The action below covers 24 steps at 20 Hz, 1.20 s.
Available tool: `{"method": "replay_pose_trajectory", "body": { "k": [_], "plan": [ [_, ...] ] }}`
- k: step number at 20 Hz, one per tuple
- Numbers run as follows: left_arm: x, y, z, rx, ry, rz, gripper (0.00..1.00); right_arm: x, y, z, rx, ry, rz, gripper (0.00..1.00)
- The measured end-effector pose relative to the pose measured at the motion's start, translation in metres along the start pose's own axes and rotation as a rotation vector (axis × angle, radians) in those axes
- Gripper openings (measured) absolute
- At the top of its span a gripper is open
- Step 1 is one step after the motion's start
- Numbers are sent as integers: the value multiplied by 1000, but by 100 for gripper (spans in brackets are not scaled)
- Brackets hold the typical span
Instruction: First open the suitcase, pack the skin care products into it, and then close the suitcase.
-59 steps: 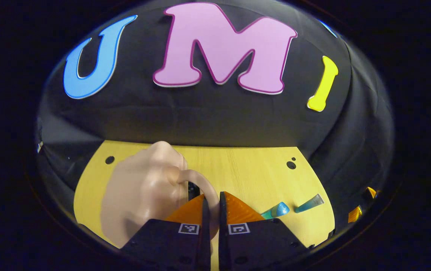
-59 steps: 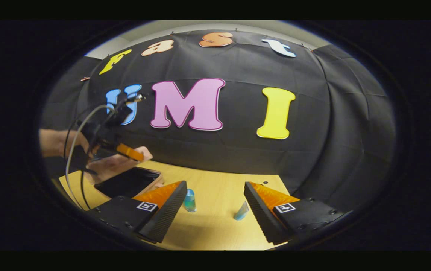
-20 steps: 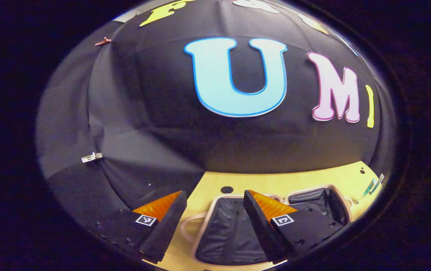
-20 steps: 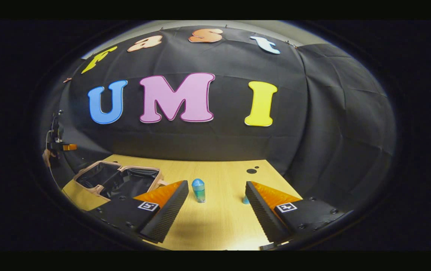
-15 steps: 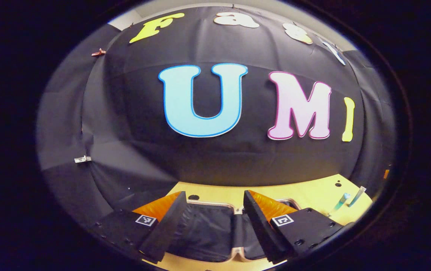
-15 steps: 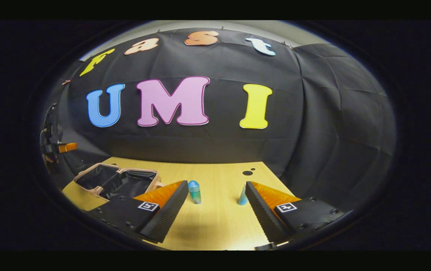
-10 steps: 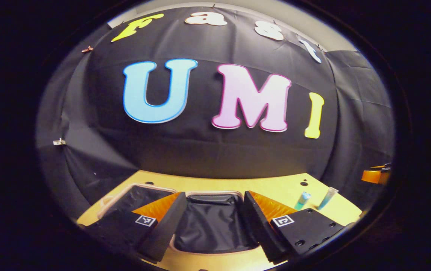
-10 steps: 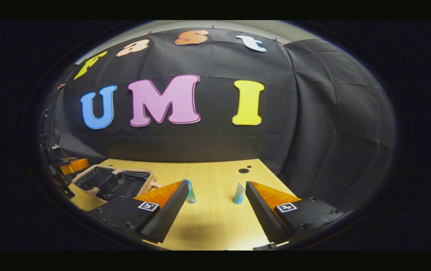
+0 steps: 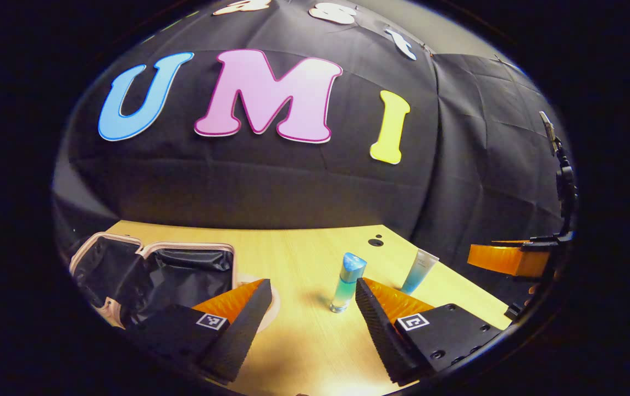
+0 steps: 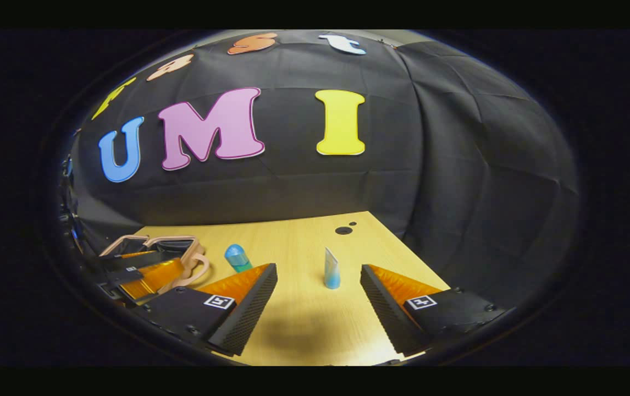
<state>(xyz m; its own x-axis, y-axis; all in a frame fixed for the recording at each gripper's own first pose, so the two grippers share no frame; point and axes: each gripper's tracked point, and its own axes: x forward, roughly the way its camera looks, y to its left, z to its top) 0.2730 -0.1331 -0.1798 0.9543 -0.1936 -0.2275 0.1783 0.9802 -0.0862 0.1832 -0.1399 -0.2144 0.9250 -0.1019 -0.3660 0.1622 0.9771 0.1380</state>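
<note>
The pink suitcase (image 9: pixel 128 258) lies open on the wooden table (image 9: pixel 304 341), its black lining showing, at the left of the left gripper view. A blue-green bottle (image 9: pixel 347 281) stands upright just ahead of my left gripper (image 9: pixel 310 308), which is open, close to its right finger. A blue tube (image 9: pixel 419 271) stands on its cap farther right. In the right gripper view the tube (image 10: pixel 331 268) stands between the fingers' line, ahead of my open right gripper (image 10: pixel 318 294). The bottle (image 10: pixel 236 257) peeks over the left finger, and the suitcase (image 10: pixel 175 250) sits far left.
The right gripper's orange finger (image 9: pixel 499 258) shows at the right edge of the left gripper view; the left gripper's orange finger (image 10: pixel 147 278) shows over the suitcase in the right gripper view. Round holes (image 10: pixel 343 230) mark the table's far corner. Black cloth walls close behind.
My left gripper let go of the suitcase handle, the lid fell open, and the gripper swung right toward the bottle. My right gripper turned right, bringing the tube between its fingers' line.
</note>
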Motion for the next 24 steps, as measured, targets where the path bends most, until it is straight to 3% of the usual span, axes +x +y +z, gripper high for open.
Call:
{"method": "replay_pose_trajectory", "body": {
  "k": [1, 8, 15, 17, 18, 20, 24],
  "plan": [
    [15, -8, -9, 3, 10, -12, 96, 7, -3, -4, -2, 3, 2, 97],
    [107, -38, -61, 32, 94, -36, 96, 73, -17, -35, 7, 36, 12, 97],
    [156, -31, -84, 25, 158, 34, 96, 127, -21, -77, 74, 103, 11, 98],
    [162, -33, -82, 28, 151, 30, 90, 135, -21, -81, 82, 108, 4, 98],
    [166, -31, -81, 32, 153, 41, 70, 139, -22, -82, 89, 114, 0, 98],
    [170, -30, -86, 33, 167, 37, 49, 144, -22, -87, 106, 127, -2, 98],
    [165, -29, -83, 24, 167, 33, 48, 155, -21, -94, 88, 141, -10, 98]
  ]
}}
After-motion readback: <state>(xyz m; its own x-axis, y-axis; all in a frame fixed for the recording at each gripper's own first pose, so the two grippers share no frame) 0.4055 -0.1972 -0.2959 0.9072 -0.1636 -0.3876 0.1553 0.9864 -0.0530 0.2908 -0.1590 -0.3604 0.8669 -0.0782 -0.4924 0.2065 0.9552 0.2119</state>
